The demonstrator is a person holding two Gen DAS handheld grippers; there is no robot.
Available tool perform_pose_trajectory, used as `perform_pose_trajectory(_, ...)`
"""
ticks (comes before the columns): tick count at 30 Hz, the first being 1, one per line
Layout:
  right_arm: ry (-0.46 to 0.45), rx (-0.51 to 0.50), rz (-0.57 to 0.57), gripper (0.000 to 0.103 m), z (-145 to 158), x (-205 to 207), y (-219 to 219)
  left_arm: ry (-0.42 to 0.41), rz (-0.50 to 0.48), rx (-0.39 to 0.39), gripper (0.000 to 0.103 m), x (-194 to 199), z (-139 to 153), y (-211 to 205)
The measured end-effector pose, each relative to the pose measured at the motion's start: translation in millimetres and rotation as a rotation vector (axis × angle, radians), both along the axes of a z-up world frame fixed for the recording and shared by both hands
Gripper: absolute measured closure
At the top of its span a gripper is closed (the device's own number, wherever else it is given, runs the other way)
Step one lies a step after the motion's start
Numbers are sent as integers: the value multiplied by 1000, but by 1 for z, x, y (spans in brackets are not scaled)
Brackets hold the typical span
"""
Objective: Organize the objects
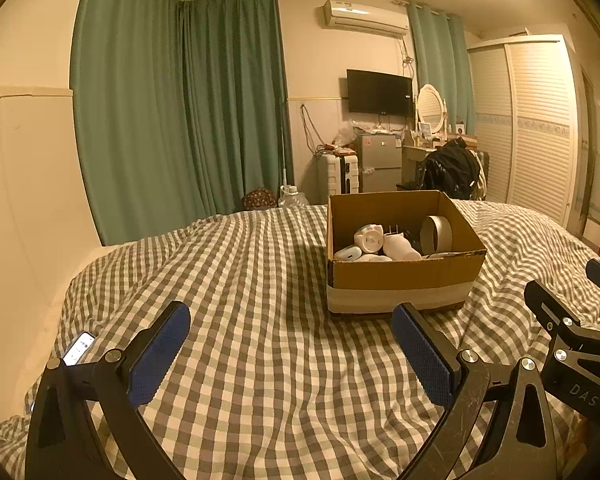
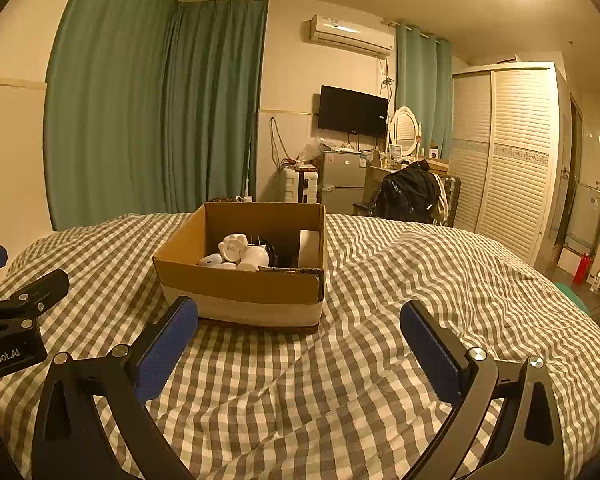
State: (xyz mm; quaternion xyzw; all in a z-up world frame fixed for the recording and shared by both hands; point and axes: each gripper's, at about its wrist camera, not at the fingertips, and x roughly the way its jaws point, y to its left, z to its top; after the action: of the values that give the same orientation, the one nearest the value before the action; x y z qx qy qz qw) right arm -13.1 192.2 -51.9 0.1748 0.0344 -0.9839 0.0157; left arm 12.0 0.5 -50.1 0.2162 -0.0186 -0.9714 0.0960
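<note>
Since both claws are empty and the small things already sit in the box, the tidying looks either almost done or just about to start; I cannot tell which.

In the left wrist view, the left claw [image 1: 292,354] is spread wide with nothing between its blue pads. It hangs over the bed [image 1: 236,280], which has a grey and white checked cover full of soft wrinkles. The cardboard box [image 1: 400,276] sits on the bed ahead and a bit to the right. Inside it are some white toys [image 1: 380,242] and a roll of tape [image 1: 436,233]. A phone [image 1: 79,347] with its screen lit lies on the bed at the left edge, near the claw. It may be the next thing to pick up, and that would need a slow, flat pinch on soft bedding.

In the right wrist view, the right claw [image 2: 300,344] is wide apart too and holds nothing. The box is just ahead of it, near its left pad. The bed to the right is bare.

The room has green curtains [image 2: 140,100], a TV [image 2: 352,111] on the wall, a small fridge [image 2: 342,176] and a white wardrobe [image 2: 508,152].
</note>
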Motion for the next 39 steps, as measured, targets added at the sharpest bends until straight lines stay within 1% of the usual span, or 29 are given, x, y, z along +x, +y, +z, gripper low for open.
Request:
perform_pose_trajectory(15,-19,-6,-7,1,-2,-2,1,1,-20,-32,0,-2,-3,5)
perform_pose_trajectory(39,-37,-2,-13,1,-5,-4,-2,-7,-17,-36,0,-2,-5,3)
